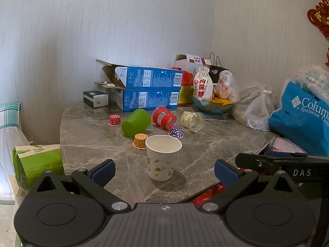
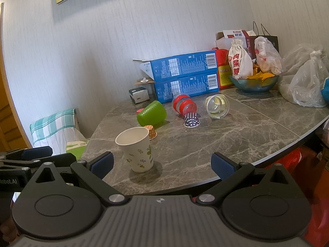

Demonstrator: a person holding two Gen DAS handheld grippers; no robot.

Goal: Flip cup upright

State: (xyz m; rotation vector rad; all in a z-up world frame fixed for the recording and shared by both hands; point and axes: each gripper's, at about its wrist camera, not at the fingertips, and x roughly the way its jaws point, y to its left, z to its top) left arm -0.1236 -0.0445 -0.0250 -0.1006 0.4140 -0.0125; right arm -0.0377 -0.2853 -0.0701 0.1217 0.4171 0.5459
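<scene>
A white paper cup with green leaf print (image 1: 162, 157) stands upright near the table's front edge; it also shows in the right wrist view (image 2: 137, 150). My left gripper (image 1: 164, 173) is open and empty, its blue pads either side of the cup and just short of it. My right gripper (image 2: 162, 163) is open and empty, to the right of the cup. A green cup (image 1: 136, 122), a red-banded clear cup (image 1: 164, 117) and a clear yellowish cup (image 1: 192, 120) lie on their sides farther back.
Small dotted paper cups sit mouth down: red (image 1: 114, 120), orange (image 1: 140, 141), purple (image 1: 176, 131). Blue boxes (image 1: 148, 88), a bowl with bags (image 1: 211, 105), plastic bags and a blue Columbia bag (image 1: 300, 115) crowd the back and right. The table's curved edge (image 2: 287, 146) is near.
</scene>
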